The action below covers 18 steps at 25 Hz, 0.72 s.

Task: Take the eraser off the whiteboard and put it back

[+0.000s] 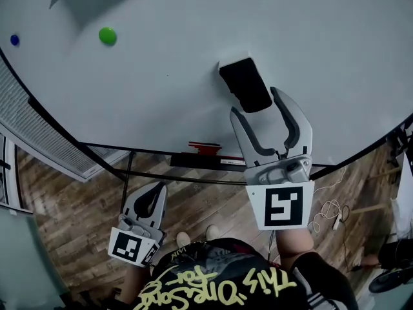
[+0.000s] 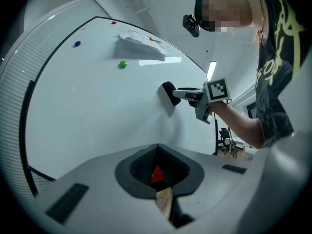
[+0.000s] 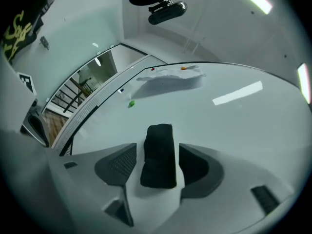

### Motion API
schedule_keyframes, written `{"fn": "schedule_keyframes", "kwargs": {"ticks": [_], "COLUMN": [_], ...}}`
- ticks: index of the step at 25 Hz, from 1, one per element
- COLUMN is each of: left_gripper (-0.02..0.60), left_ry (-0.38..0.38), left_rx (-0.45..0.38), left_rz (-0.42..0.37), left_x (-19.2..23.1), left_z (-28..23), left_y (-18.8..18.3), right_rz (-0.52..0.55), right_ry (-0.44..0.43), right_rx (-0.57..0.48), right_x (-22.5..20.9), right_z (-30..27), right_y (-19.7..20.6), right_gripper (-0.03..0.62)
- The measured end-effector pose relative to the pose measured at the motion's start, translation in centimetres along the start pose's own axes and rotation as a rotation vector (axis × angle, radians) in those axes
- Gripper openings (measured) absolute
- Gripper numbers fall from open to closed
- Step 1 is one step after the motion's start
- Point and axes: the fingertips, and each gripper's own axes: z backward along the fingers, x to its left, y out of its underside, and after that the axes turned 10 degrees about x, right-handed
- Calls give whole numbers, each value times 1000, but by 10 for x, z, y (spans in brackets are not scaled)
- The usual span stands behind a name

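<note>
Right gripper [image 1: 257,102], seen from my head view, is raised to the whiteboard [image 1: 161,76] with its jaws spread either side of the black eraser [image 1: 245,82], which sits on the board. My left gripper [image 1: 155,189] hangs low, below the board's edge, jaws together. Left gripper view: those jaws meet tip to tip with nothing between them, the eraser [image 2: 169,92] on the board beyond. Right gripper view: the eraser [image 3: 158,155] stands between the wide jaws, a gap showing at each pad.
</note>
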Motion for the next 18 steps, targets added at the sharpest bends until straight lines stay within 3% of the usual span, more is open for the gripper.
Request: {"fn": "schedule_keyframes", "kwargs": {"ticks": [3,5,10,18], "left_gripper": [6,8,8,6], "left_ry": [-6,-9,-18,-35], "left_rx": [1,-2,-5,-5], "left_rz": [3,12,13,61], "left_x": [4,5,9,18], "left_z": [2,3,4,4], "left_y": [0,-1,1,0], "right_rz": [208,282,346,354], "right_ry": [-2,17,108,146], "right_rx": [106,143,131,117], "right_x": [4,5,1,-1], "right_z": [-11,-18,-30,-47], "right_y": [7,8,6,8], "right_gripper": [261,264,267,270]}}
